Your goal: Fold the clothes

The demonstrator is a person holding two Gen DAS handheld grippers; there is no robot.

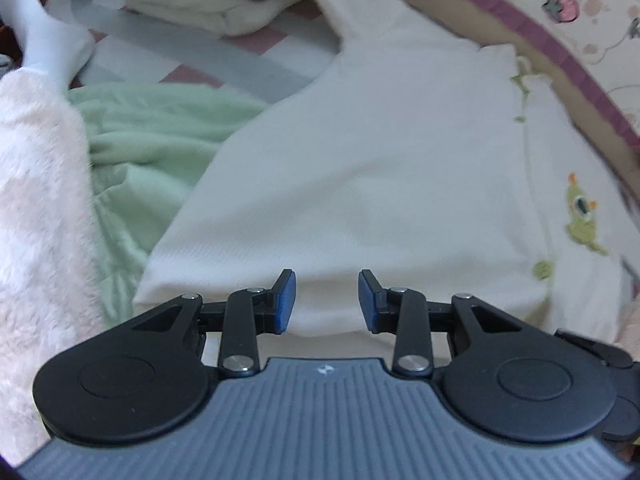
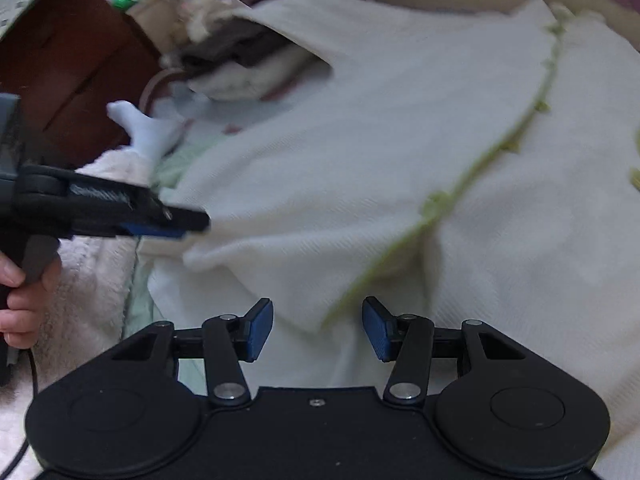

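A cream-white knitted cardigan with light-green trim (image 1: 360, 152) lies spread flat across the bed, filling most of both wrist views. Its weave is fine and ribbed. A green-edged front opening (image 2: 492, 152) runs diagonally down it, dotted with small green buttons, and a little green embroidered creature (image 1: 582, 216) sits on the chest near that opening. In the right wrist view one front panel is folded over, its lower corner lying loose just ahead of the right gripper (image 2: 318, 328).

The left gripper (image 1: 327, 300) hangs over the cardigan's near hem with its blue pads apart and nothing clamped between them. The right gripper's blue pads also stand apart, with the cloth below them and not pinched.

Beside the cardigan lie a pale-green fleece garment (image 1: 160, 132) and a fluffy pale-pink fabric (image 1: 36, 208). A stack of folded white and grey clothes (image 1: 208, 0) rests farther back.
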